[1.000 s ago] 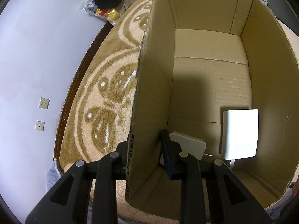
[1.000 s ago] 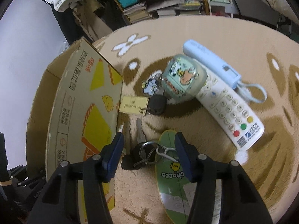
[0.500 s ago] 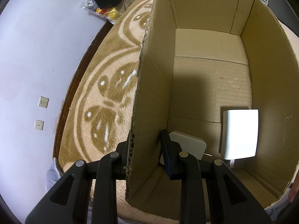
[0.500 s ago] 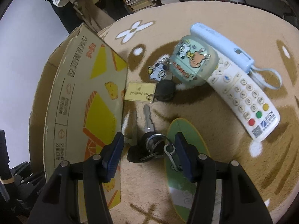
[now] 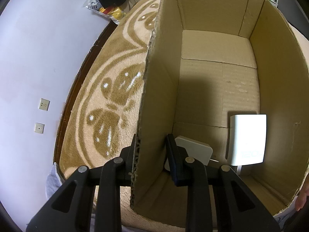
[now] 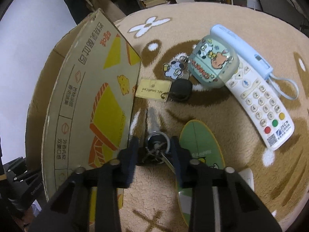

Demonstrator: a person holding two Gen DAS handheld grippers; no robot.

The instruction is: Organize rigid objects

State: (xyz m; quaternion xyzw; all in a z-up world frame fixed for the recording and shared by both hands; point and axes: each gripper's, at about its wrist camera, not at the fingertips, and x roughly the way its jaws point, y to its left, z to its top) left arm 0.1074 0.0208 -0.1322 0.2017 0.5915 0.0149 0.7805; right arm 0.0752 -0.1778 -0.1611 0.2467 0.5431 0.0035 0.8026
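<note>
In the right wrist view my right gripper (image 6: pixel 154 147) rests on the rug, its fingers closed in on a key bunch (image 6: pixel 157 143) with a silver key, metal ring and black fob. The bunch lies beside the printed cardboard box (image 6: pixel 92 96). In the left wrist view my left gripper (image 5: pixel 151 148) straddles the left wall of the box (image 5: pixel 154 100), one finger outside and one inside, jaws apart. Inside the box, a flat white square charger (image 5: pixel 195 150) lies beside that inner finger, and a white adapter (image 5: pixel 247 137) stands by the right wall.
Lying on the rug are a white remote (image 6: pixel 260 104), a light blue case (image 6: pixel 241 48), a cartoon pouch (image 6: pixel 212 65), a gold tag (image 6: pixel 152 90) with a black fob (image 6: pixel 181 90), and a green oval card (image 6: pixel 200 145). A hand's edge (image 5: pixel 303 201) shows at the box's right wall.
My right gripper came down and forward over the key bunch, and its fingers narrowed from wide apart to close against it. The left gripper and box stayed put.
</note>
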